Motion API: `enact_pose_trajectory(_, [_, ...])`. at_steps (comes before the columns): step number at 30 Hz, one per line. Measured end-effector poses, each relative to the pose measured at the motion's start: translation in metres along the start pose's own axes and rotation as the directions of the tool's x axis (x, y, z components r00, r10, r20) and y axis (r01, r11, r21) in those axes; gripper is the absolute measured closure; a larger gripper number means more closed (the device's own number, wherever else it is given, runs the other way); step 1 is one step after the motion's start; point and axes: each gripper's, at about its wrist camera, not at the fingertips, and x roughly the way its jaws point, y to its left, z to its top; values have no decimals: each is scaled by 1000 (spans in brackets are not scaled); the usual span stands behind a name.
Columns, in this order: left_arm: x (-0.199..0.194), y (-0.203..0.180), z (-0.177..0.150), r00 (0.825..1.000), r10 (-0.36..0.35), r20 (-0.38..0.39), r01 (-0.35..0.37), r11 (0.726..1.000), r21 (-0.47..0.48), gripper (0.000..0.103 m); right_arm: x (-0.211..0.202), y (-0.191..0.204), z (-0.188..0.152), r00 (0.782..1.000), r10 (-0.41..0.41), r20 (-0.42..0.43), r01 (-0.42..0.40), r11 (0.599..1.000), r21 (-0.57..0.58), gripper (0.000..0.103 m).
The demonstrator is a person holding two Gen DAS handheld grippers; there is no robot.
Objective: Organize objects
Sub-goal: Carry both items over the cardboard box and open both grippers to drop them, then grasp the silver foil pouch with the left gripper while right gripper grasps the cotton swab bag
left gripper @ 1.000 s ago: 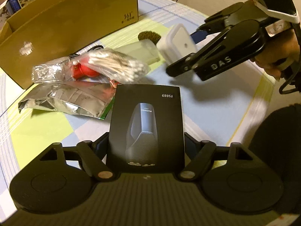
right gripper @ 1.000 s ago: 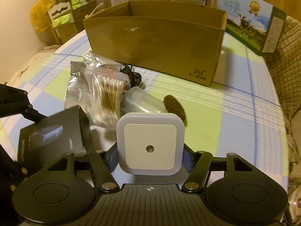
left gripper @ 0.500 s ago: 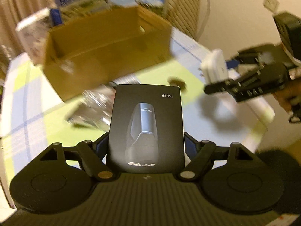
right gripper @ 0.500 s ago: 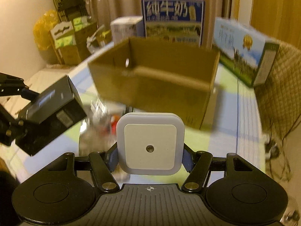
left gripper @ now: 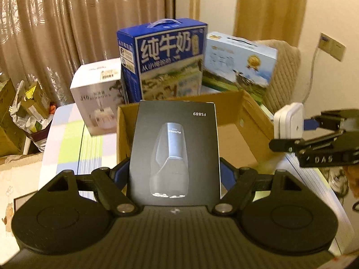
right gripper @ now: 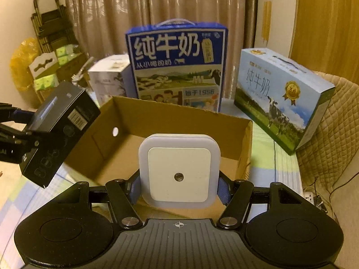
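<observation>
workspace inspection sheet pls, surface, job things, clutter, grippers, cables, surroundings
surface: table with a checked cloth.
job's things: open cardboard box, nothing seen inside; black shaver box; white night light.
clutter: blue milk carton, pale blue milk carton and white box behind the cardboard box.
grippers: left gripper clamps the black shaver box; right gripper clamps the white night light; both held up before the cardboard box.
cables: power strip with leads, low right.
surroundings: curtains, quilted chair.

A home room: brown curtains [right gripper: 157,11], a quilted chair [right gripper: 336,123], milk gift cartons [right gripper: 177,67] on a checked-cloth surface [left gripper: 74,139].
</observation>
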Motion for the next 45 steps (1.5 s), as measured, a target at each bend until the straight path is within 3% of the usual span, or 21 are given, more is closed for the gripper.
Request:
enact_pose_trajectory(12, [64,10,11,999,-31,16,32,997,-68,27,53,-10,-7,998,-26,-57,29,999,46,41])
enact_pose_trajectory(19, [76,6,5,999,-37,37,40,995,-94,19,40,-21,-8,1000,-15,18,13,993,115,35])
enact_pose_trajectory(27, [37,10,-21,998,-16,68,22,995,-94,16,-23,-15,-28,996,-27,83,15,990,139,34])
enact_pose_trajectory(35, [-24,12,-77,998,19,53,-11,988,-151,14,-101,16,-86,993,19,118,-41,982,185,34])
enact_pose_trajectory(45, [-74,-9,-148,998,54,42,-46,984,-172,9,-126,59,-161,994,45,103,-59,989,132,34])
